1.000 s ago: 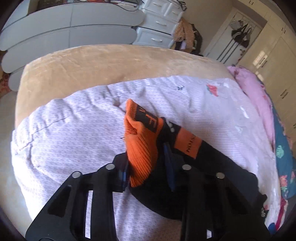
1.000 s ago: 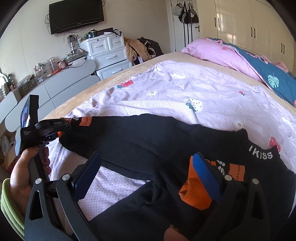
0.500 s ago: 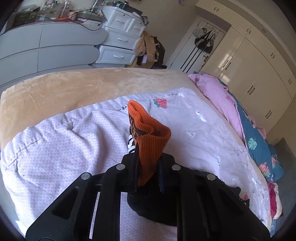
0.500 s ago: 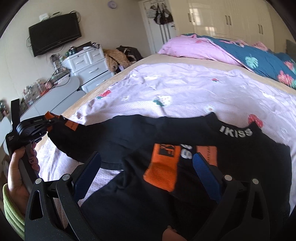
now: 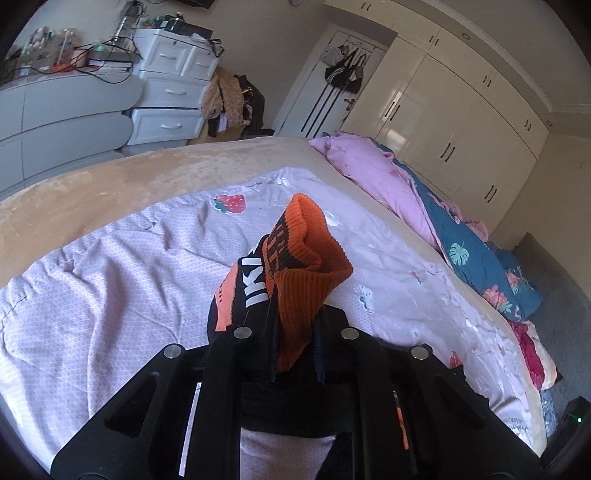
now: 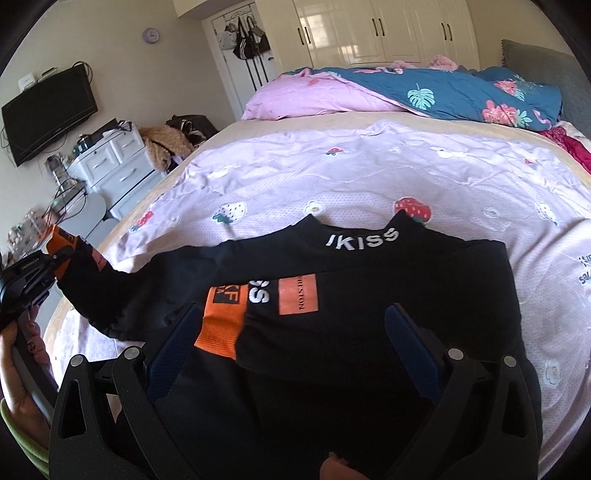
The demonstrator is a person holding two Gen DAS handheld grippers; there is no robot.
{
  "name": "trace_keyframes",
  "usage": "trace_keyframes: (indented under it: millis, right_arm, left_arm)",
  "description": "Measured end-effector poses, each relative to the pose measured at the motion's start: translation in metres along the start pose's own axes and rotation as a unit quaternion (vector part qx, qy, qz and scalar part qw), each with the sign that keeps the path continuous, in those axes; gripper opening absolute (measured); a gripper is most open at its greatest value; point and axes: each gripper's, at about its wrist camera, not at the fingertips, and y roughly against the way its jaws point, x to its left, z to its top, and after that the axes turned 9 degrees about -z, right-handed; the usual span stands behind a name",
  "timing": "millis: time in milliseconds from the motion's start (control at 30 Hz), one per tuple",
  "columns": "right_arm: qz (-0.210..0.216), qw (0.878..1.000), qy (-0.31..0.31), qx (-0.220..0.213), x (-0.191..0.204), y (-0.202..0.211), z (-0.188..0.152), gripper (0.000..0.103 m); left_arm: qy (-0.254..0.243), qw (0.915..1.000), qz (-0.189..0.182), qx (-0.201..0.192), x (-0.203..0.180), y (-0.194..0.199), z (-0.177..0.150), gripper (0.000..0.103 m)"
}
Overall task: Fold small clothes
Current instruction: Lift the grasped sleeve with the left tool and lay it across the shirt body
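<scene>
White "IKISS" on the black top's point(image 6: 369, 295) collar, "PRESTON" on its orange sleeve patch point(image 6: 298, 296).

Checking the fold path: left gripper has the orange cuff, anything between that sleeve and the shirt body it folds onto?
Nothing visible. The left gripper grips the orange cuff; the sleeve hangs free beside the shirt body, whose top carries only the other folded sleeve.

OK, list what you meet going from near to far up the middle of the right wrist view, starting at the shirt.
Black shirt → its IKISS collar → lilac strawberry-print quilt → beige blanket edge → pink duvet → cream wardrobe doors.
</scene>
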Motion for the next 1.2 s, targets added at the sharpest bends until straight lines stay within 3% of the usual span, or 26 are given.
trace_keyframes:
  millis: [333, 633, 1200]
  right_arm:
    - [-0.019, 1.0, -0.02, -0.011, -0.033, 0.023, 0.004, 0.098]
    - [-0.034, 0.998, -0.051, -0.018, -0.069, 0.042, 0.002, 0.098]
    - [-0.038, 0.991, -0.125, -0.031, -0.139, 0.055, 0.001, 0.098]
  left_arm:
    - [-0.049, 0.9958, -0.074, 0.023, -0.064, -0.006, -0.011, 0.007]
    - [-0.08, 0.9888, -0.118, 0.044, -0.105, -0.009, -0.025, 0.007]
    - [-0.148, 0.9576, -0.209, 0.132, -0.186, -0.039, -0.085, 0.007]
